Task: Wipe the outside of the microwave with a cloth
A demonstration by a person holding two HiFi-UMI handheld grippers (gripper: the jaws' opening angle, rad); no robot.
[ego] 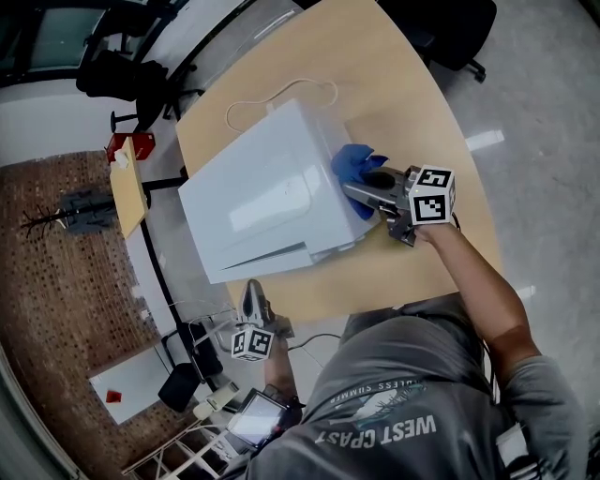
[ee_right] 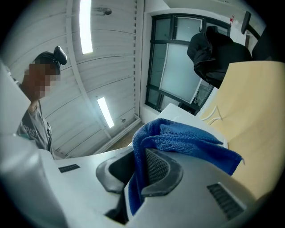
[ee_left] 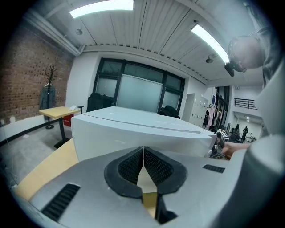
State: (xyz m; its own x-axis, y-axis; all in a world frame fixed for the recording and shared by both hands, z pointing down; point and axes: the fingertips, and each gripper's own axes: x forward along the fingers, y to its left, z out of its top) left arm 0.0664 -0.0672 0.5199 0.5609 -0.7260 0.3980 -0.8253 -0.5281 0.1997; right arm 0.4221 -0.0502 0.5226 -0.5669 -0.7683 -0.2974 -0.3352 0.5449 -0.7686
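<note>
The white microwave (ego: 267, 192) stands on the wooden table (ego: 412, 103). A blue cloth (ego: 353, 164) is pressed against the microwave's right side, and my right gripper (ego: 354, 193) is shut on it. In the right gripper view the cloth (ee_right: 187, 140) is pinched between the pads and drapes over the right jaw, with the microwave's corner (ee_right: 178, 110) just behind. My left gripper (ego: 251, 289) hovers off the table's near edge, in front of the microwave, shut and empty. In the left gripper view its jaws (ee_left: 143, 153) meet, pointing at the microwave (ee_left: 133, 129).
A white power cord (ego: 281, 92) loops on the table behind the microwave. A black chair (ego: 450, 28) stands beyond the table's far right. A small side table (ego: 127, 187) with a red box is at the left, near the brick wall (ego: 56, 281).
</note>
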